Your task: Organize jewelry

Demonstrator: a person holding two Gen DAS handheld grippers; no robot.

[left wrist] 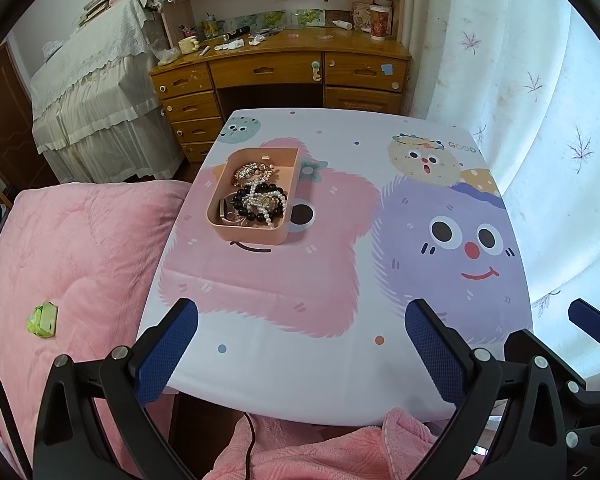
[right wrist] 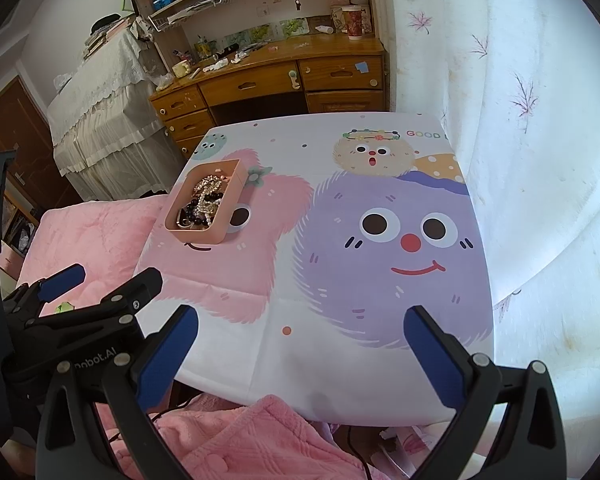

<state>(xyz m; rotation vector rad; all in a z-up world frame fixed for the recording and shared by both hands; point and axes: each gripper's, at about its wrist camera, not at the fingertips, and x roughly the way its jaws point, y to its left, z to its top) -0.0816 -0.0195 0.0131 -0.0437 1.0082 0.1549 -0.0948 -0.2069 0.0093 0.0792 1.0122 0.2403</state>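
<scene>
A pink rectangular box (left wrist: 220, 196) stands on the cartoon-print tablecloth (left wrist: 340, 360), left of centre and far from me. It holds a tangle of jewelry (left wrist: 256, 196): a white pearl strand, black beads and gold pieces. The box (right wrist: 236, 180) and jewelry (right wrist: 202, 204) also show in the right wrist view. My left gripper (left wrist: 302, 316) is open and empty at the table's near edge. My right gripper (right wrist: 300, 320) is open and empty beside it, also at the near edge. The left gripper (right wrist: 100, 280) shows at the left of the right wrist view.
A pink quilted bed (left wrist: 72, 260) lies left of the table with a green packet (left wrist: 42, 320) on it. A wooden desk with drawers (left wrist: 280, 72) stands behind the table. A white curtain (left wrist: 540, 120) hangs on the right. Pink cloth (left wrist: 320, 452) lies below the near edge.
</scene>
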